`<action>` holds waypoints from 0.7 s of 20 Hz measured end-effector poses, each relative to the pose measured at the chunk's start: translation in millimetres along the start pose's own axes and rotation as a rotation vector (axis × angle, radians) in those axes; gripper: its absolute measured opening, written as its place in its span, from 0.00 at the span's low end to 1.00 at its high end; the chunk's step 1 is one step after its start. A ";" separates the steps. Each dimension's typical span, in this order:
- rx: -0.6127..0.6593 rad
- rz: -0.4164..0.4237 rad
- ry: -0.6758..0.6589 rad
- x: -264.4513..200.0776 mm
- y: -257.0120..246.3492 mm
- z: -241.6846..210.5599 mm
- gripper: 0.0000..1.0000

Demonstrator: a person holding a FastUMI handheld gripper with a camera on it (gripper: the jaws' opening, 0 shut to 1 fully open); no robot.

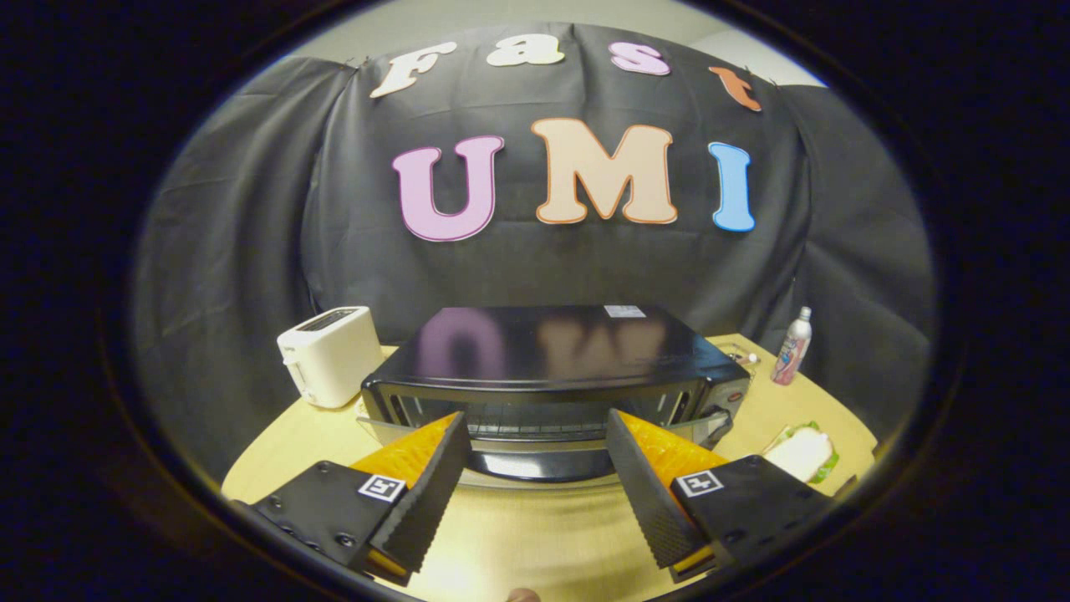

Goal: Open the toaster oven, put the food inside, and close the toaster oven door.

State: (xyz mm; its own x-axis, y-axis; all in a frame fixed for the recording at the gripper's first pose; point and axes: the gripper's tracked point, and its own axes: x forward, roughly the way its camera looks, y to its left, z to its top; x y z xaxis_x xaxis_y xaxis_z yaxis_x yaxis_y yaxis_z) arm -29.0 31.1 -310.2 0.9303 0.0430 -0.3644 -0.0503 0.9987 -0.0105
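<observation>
A: Two fingers of the gripper stand spread wide, nothing between them, touching nothing I can make out.

B: And the toaster oven?

A: Just ahead of the fingers on the wooden table, its door hanging partly open, handle between the fingertips.

B: The food?

A: A sandwich lies beside the right finger. A white toaster sits left of the oven, a bottle far right.
</observation>
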 end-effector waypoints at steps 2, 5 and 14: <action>-0.015 0.002 0.017 -10.4 0.4 -6.0 1.00; -0.007 0.000 0.044 -24.7 -1.6 -21.7 1.00; -0.006 -0.007 0.150 -57.3 -4.7 -69.9 1.00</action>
State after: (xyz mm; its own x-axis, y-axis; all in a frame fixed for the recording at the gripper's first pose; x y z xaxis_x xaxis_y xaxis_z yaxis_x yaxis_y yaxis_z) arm -107.5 22.0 -354.4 0.8661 0.0308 -0.4989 -0.0467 0.9987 -0.0194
